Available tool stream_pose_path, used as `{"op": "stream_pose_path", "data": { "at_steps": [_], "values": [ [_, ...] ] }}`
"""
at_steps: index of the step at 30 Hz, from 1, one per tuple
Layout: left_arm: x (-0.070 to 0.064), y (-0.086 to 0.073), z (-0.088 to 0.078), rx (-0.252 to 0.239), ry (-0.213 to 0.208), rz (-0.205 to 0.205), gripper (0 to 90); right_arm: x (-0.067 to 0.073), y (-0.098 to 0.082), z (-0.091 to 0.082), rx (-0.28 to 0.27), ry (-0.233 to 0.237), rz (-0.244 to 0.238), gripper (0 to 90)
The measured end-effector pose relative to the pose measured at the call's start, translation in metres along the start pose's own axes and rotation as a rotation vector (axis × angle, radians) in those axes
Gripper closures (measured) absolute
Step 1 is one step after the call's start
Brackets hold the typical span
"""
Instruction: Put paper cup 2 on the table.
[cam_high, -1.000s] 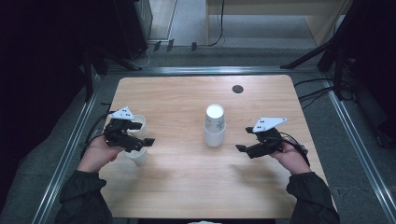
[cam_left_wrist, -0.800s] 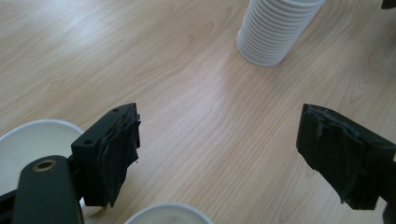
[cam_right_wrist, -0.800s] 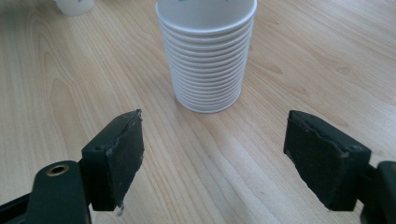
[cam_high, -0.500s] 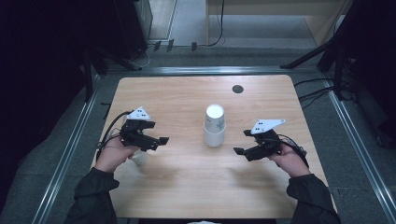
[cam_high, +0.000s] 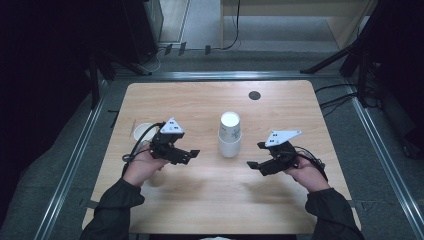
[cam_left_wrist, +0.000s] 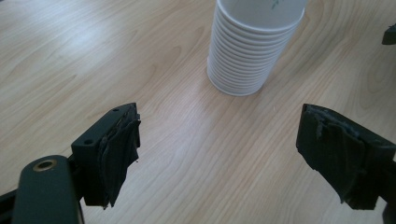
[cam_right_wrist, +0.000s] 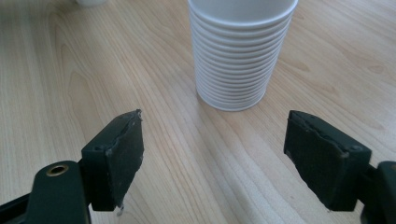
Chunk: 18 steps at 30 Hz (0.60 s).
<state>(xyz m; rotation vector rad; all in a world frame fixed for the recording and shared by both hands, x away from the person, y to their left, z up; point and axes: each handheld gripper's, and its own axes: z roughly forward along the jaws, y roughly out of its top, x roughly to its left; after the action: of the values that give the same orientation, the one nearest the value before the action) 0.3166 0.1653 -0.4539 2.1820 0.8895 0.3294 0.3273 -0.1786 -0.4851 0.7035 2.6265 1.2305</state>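
So my left gripper (cam_high: 192, 154) is spread wide with nothing between the pads, just bare table (cam_high: 200, 105) under it. Right gripper (cam_high: 256, 156) is the same deal: its jaws have just been opening, they're wide apart, and nothing's in them either. Both point in at the stack of paper cups (cam_high: 230, 134), which stands upright mid-table between them, a bit ahead of each, untouched. Further left behind my left hand (cam_high: 142, 167) there's a single white cup (cam_high: 141, 132) near the table edge.
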Motion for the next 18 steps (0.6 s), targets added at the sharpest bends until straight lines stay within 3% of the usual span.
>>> {"op": "stream_pose_path", "data": {
  "at_steps": [8, 16, 18],
  "values": [
    [-0.019, 0.007, 0.024, 0.005, -0.031, 0.007, 14.0, 0.003, -0.002, 0.0, 0.008, -0.001, 0.004, 20.3],
    [-0.037, 0.014, 0.034, -0.009, -0.064, 0.05, 13.9, 0.005, -0.004, 0.0, 0.016, -0.006, 0.01, 20.3],
    [-0.039, 0.013, 0.037, -0.004, -0.077, 0.039, 13.9, 0.007, -0.005, 0.0, 0.017, -0.011, 0.008, 20.3]
  ]
}}
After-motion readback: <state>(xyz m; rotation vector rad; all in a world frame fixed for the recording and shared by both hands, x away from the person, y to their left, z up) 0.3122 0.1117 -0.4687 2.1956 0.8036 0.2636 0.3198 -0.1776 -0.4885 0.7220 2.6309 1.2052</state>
